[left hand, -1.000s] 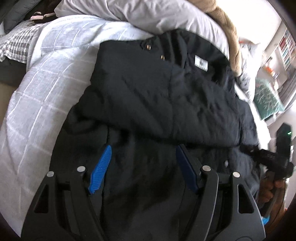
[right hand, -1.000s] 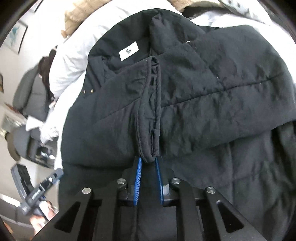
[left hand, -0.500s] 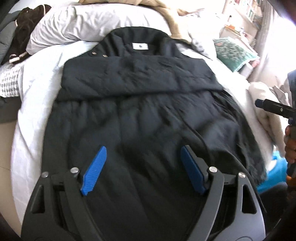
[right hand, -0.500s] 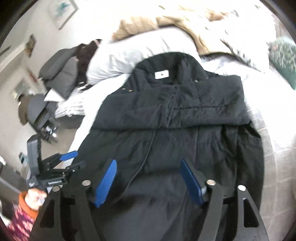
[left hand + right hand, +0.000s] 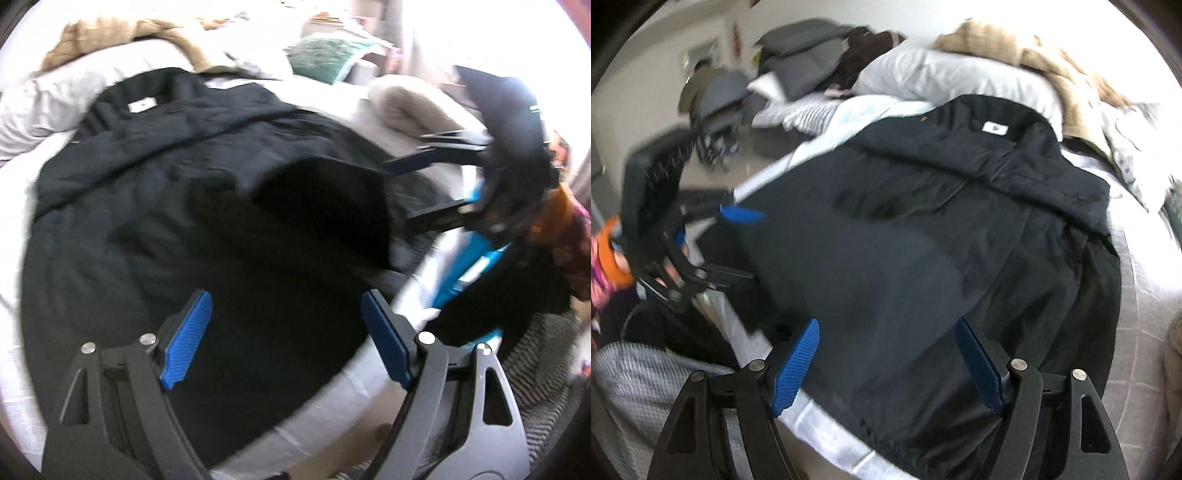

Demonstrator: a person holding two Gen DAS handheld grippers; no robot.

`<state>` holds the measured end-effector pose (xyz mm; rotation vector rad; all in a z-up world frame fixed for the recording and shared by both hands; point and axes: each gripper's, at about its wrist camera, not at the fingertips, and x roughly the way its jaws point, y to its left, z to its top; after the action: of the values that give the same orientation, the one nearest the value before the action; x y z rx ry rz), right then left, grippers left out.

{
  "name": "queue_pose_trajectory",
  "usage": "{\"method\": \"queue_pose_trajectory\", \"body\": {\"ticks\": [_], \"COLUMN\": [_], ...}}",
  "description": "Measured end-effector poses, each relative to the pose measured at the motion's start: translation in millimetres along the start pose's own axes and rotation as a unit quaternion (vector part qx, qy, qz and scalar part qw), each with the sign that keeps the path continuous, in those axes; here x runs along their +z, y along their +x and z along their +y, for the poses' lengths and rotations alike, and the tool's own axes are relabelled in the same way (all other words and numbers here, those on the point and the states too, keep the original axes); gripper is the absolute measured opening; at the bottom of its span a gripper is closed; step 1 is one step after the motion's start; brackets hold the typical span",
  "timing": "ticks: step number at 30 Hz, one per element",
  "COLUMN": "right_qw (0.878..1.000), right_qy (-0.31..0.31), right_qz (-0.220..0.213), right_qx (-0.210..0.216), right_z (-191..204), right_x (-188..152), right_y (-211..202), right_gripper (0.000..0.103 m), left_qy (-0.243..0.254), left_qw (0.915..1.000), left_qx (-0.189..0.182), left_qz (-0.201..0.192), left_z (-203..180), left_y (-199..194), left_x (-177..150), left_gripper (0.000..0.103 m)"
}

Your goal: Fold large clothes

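A bed with a white quilted cover (image 5: 1145, 332) carries everything here, with pale pillows (image 5: 942, 79) and a tan fleece blanket (image 5: 1052, 62) heaped along its head edge. Over most of the cover lies the task's thing, a large black quilted coat (image 5: 942, 240). Its collar, with a small white label (image 5: 994, 127), points to the head edge, and its hem reaches the near foot edge, spilling a little over it in the right wrist view. The upper part looks already dealt with: a band of dark cloth, seemingly the sleeves, lies crosswise over the chest just below the collar, though blur keeps the exact layering unclear.

Judging from that, the step in hand is the lengthwise fold, bringing the hem up toward the collar. Both tools hang over the hem end, apart from the cloth. The left claw (image 5: 284, 339) is spread wide, blue pads empty, over the hem near the foot edge. The right claw (image 5: 886, 369) is likewise spread and holds nothing, at the other hem corner; each shows in the other's view at the side, gripped by a hand in a bright patterned sleeve (image 5: 605, 266).

The next move calls for each claw to drop onto its own hem corner, pinch through all layers of the thick padding, then lift and carry together toward the collar, kept level so the fold lands square.
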<state>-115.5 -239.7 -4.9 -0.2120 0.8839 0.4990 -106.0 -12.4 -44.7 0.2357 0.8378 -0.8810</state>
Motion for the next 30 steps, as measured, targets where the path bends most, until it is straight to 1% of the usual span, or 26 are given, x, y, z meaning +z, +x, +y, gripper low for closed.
{"method": "queue_pose_trajectory", "body": {"ticks": [2,4,6,8,10,11,12,13,14,16,17,18,20,22,24,27,29,30], "right_qw": [1.0,1.0,0.999,0.999,0.999,0.999,0.998,0.998,0.998,0.996,0.996,0.996,0.995,0.994,0.991,0.985,0.981,0.98], "right_qy": [-0.013,-0.019,-0.026,-0.032,-0.039,-0.042,-0.044,-0.044,-0.043,-0.044,-0.047,-0.049,-0.062,-0.088,-0.126,-0.171,-0.188,-0.19], "right_qz": [0.002,0.003,-0.002,-0.01,-0.02,-0.027,-0.034,-0.044,-0.051,-0.063,-0.067,-0.068,-0.066,-0.056,-0.039,-0.001,0.032,0.053], "right_qx": [0.014,0.02,0.02,0.017,0.005,-0.002,-0.008,-0.018,-0.024,-0.034,-0.033,-0.032,-0.032,-0.01,0.007,0.017,0.022,0.027], "right_z": [8,13,20,27,33,35,38,39,39,39,39,39,43,52,67,85,91,93], "right_x": [-8,-12,-13,-11,-8,-6,-4,-1,1,7,9,12,15,13,9,0,-7,-9], "right_y": [4,6,7,9,12,13,14,14,14,15,15,16,14,12,15,29,45,54], "right_gripper": [0.078,0.078,0.078,0.078,0.078,0.077,0.076,0.075,0.071,0.054,0.023,0.005,0.005,0.004,0.003,0.003,0.003,0.004], "left_qy": [0.007,0.017,0.018,0.009,-0.009,-0.018,-0.03,-0.038,-0.042,-0.053,-0.061,-0.067,-0.08,-0.084,-0.082,-0.069,-0.054,-0.048], "left_qw": [0.9997,0.9992,0.999,0.9989,0.9985,0.9983,0.9981,0.998,0.998,0.9982,0.9974,0.9963,0.9919,0.9877,0.9851,0.9853,0.9879,0.9891], "left_qx": [-0.016,-0.014,-0.007,0.013,0.016,0.01,-0.004,-0.012,-0.015,-0.025,-0.034,-0.039,-0.048,-0.052,-0.057,-0.063,-0.07,-0.075], "left_qz": [0.018,0.034,0.04,0.043,0.051,0.054,0.053,0.05,0.045,0.011,-0.018,-0.037,-0.087,-0.122,-0.14,-0.143,-0.128,-0.117], "left_z": [-10,-18,-24,-25,-21,-18,-15,-12,-10,-6,-2,0,8,15,19,19,12,13], "left_y": [7,16,24,32,40,42,42,40,37,21,7,-2,-28,-47,-59,-60,-54,-45], "left_x": [-5,-9,-12,-12,-10,-11,-11,-11,-11,-8,-4,-3,4,9,13,17,17,21], "left_gripper": [0.083,0.083,0.083,0.075,0.057,0.052,0.038,0.018,0.01,0.01,0.01,0.01,0.009,0.008,0.007,0.006,0.006,0.006]}}
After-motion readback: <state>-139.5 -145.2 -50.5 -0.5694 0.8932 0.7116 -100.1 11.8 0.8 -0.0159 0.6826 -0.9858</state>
